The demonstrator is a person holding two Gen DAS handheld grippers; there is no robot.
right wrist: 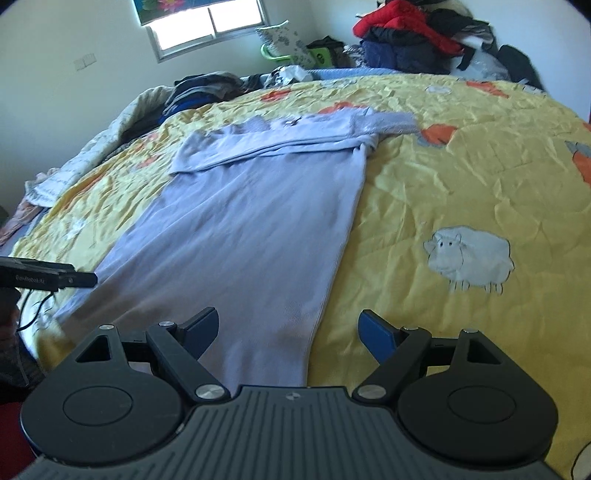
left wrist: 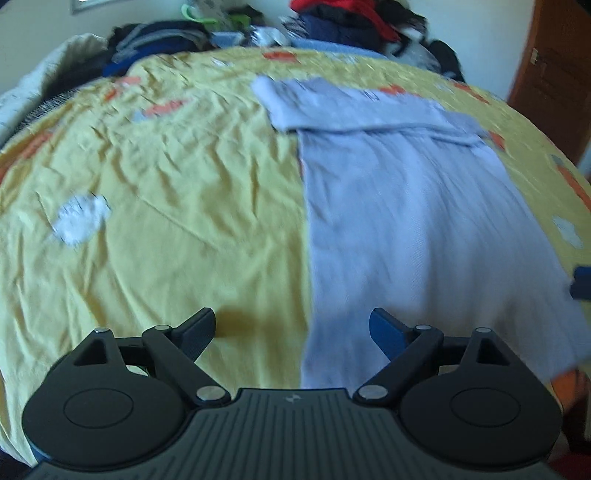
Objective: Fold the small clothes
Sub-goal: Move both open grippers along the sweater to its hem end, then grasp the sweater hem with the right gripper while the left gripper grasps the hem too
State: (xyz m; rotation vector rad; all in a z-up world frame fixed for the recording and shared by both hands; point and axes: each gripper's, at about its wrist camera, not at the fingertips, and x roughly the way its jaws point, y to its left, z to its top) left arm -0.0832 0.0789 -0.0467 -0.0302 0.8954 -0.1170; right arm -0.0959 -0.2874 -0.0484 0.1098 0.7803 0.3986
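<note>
A pale lavender long-sleeved top [left wrist: 406,221] lies flat on the yellow quilt [left wrist: 166,184], folded into a long strip with a sleeve laid across its far end. My left gripper [left wrist: 291,321] is open above the top's near left edge, and its pads touch nothing. In the right wrist view the same top [right wrist: 251,229] runs away from my right gripper [right wrist: 288,317], which is open over the near right edge of the cloth. One of the left gripper's fingers [right wrist: 79,279] shows at that view's left edge, beside the top's near corner.
The quilt [right wrist: 461,166] has sheep and orange animal prints. Piles of dark and red clothes [right wrist: 410,37] sit along the bed's far edge, with more clothing [right wrist: 199,88] at the far left. A window [right wrist: 207,26] is behind, and a brown door [left wrist: 554,85] is at right.
</note>
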